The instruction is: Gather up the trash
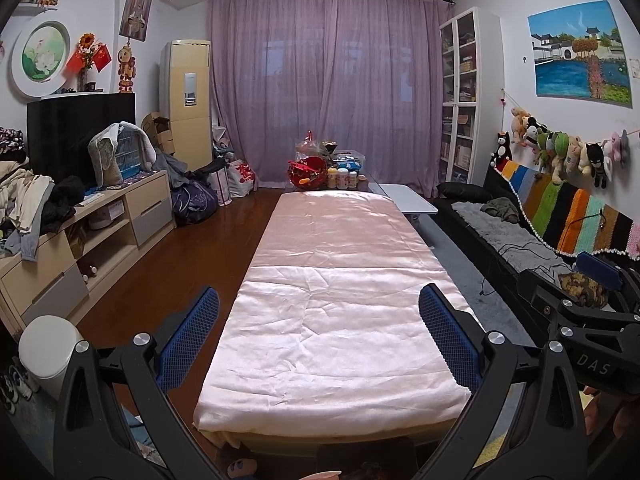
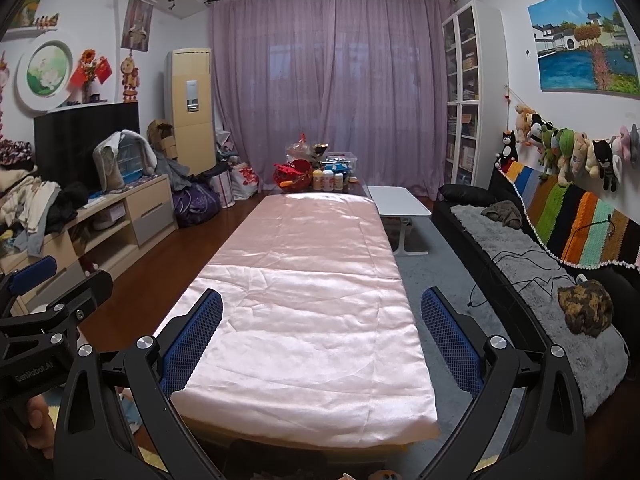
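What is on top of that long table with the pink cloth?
The pink cloth covers most of it; nothing lies on the cloth. At the far end stand bottles and a red basket. The tabletop beneath is hidden.

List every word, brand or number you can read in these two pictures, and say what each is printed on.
"DAS": black body of the right gripper, seen from the left wrist.
"GenRobot.AI": black body of the left gripper, seen from the right wrist.
Too small or blurred: labels on the white jars at the pink satin-covered table's far end; red print on the white bag; spines in the white bookcase.

Drawn purple curtains (image 1: 332,80) back a wood-floored room (image 1: 192,248), sofa (image 2: 532,264) right, low cabinet (image 1: 100,220) left.
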A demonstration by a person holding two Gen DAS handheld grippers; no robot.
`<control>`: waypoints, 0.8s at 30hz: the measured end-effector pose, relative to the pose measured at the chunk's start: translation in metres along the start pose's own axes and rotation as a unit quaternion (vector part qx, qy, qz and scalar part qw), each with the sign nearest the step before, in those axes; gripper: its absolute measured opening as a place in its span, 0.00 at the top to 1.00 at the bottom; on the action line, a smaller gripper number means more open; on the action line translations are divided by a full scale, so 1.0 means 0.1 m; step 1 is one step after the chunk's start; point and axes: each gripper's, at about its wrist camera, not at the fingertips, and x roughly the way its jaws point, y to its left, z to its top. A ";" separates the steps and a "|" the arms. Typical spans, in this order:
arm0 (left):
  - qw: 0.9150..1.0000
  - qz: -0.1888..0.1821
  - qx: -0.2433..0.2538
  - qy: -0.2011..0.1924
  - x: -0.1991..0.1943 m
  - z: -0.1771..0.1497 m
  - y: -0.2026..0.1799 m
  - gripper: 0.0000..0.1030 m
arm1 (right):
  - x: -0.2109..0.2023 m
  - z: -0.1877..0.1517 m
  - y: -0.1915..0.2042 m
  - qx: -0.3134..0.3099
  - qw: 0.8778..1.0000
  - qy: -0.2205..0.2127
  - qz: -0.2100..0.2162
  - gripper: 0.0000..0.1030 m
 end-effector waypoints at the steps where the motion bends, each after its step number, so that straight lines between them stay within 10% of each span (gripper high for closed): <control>1: 1.000 0.000 0.000 0.000 0.00 0.00 -0.01 0.08 | 0.00 0.00 0.00 0.000 1.000 0.000 0.000 0.03; 24: 1.000 -0.002 0.004 -0.001 -0.04 0.01 0.02 0.08 | -0.02 -0.05 0.03 0.006 1.000 -0.001 0.005 0.03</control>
